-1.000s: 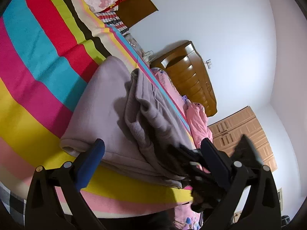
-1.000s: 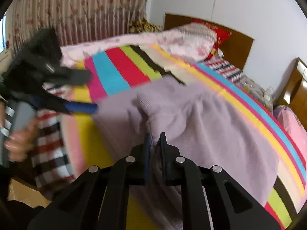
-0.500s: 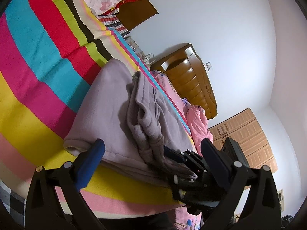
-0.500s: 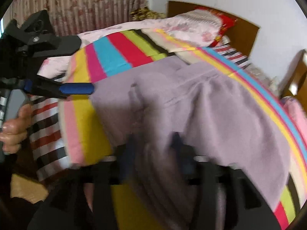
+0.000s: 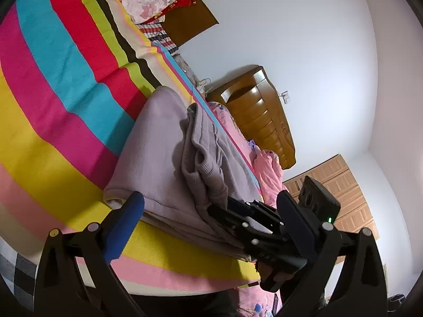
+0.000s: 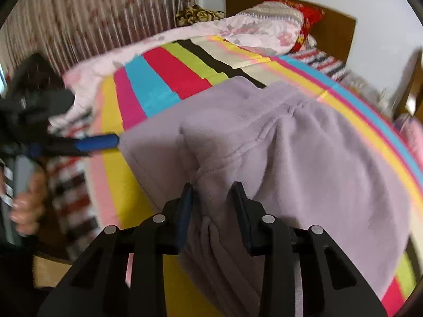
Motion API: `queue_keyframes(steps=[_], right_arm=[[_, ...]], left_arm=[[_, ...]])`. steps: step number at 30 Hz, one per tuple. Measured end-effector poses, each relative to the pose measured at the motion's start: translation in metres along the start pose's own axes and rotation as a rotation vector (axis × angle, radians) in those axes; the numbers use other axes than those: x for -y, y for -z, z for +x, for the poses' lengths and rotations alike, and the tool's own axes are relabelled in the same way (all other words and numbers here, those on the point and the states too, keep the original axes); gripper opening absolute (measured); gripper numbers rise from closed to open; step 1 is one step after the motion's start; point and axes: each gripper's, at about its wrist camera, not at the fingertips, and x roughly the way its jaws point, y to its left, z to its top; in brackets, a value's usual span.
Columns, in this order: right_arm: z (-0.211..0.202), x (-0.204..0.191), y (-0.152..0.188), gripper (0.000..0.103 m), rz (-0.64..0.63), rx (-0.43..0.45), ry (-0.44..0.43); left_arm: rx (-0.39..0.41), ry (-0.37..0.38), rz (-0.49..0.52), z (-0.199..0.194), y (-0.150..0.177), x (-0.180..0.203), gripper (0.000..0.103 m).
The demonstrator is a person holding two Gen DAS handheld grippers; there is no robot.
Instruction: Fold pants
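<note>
Nearest in the right wrist view, the right gripper (image 6: 212,198) now stands with its jaws parted and a bunched ridge of the lilac fleece pants (image 6: 304,158) lying loosely between them. A second ago those jaws were pinched together on that fabric, so the cloth has been let go and the fold carried across has been laid down. That reads as one fold finished, with the right side free to pull back or smooth.

The left gripper (image 5: 208,211) hangs wide open over the near edge of the bed (image 5: 53,105), holding nothing, much as it did a second ago. Between its fingers the other gripper shows, lower and closer to the pile than before.

The pants lie on the striped bedspread (image 6: 164,79) near its front edge, as a broad flat layer with a narrower, rumpled layer doubled on top. In the left wrist view the long axis of the bundle runs from the near edge of the bed away toward the headboard (image 5: 190,23), roughly along the stripes; a rounded folded end points at the camera (image 5: 119,192). Which end is waistband I cannot tell for sure, though a ribbed cuff seems to sit on the top layer.

Beyond lie pillows (image 6: 267,26), a wooden dresser (image 5: 261,116) and a curtain (image 6: 92,21).
</note>
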Motion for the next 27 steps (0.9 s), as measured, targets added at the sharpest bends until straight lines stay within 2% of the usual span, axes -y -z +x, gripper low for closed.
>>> queue_keyframes(steps=[1,2,5,7,8,9,11,16,17,19,21,24,27], right_arm=[[0.0,-0.009,0.001,0.036,-0.038,0.004,0.044],[0.002,-0.017,0.002,0.049,-0.068,-0.003,0.064],[0.009,-0.032,0.011,0.051,-0.138,0.017,0.141],[0.009,-0.031,0.013,0.047,-0.131,0.03,0.144],[0.008,-0.028,0.013,0.039,-0.12,0.029,0.143],[0.007,-0.02,0.013,0.039,-0.087,0.027,0.108],[0.003,0.004,0.009,0.038,0.033,0.03,-0.015],[0.009,-0.023,0.015,0.042,-0.151,0.021,0.136],[0.009,-0.027,0.016,0.041,-0.173,0.028,0.158],[0.011,-0.033,0.02,0.033,-0.212,0.05,0.203],[0.005,-0.03,0.023,0.019,-0.206,0.096,0.203],[-0.032,-0.018,0.022,0.017,-0.132,0.26,0.172],[-0.046,-0.015,0.018,0.017,-0.146,0.293,0.193]], left_arm=[[0.0,-0.001,0.001,0.0,0.0,0.0,0.1],[-0.002,-0.001,0.002,-0.001,0.0,0.0,0.1],[-0.004,-0.006,0.012,-0.003,0.0,0.003,0.101],[-0.006,-0.005,0.018,-0.004,0.001,0.006,0.101],[-0.009,-0.001,0.022,-0.004,0.001,0.008,0.101],[-0.012,0.002,0.025,-0.002,0.001,0.011,0.101],[-0.022,0.009,0.036,0.0,0.001,0.015,0.101],[-0.048,0.01,0.049,0.015,0.002,0.022,0.101],[-0.059,0.006,0.048,0.02,0.003,0.023,0.101],[-0.085,0.003,0.044,0.029,0.003,0.024,0.101],[-0.105,0.012,0.04,0.034,0.003,0.027,0.101],[-0.124,0.064,0.036,0.039,-0.003,0.038,0.101],[-0.175,0.139,0.014,0.059,-0.015,0.053,0.101]])
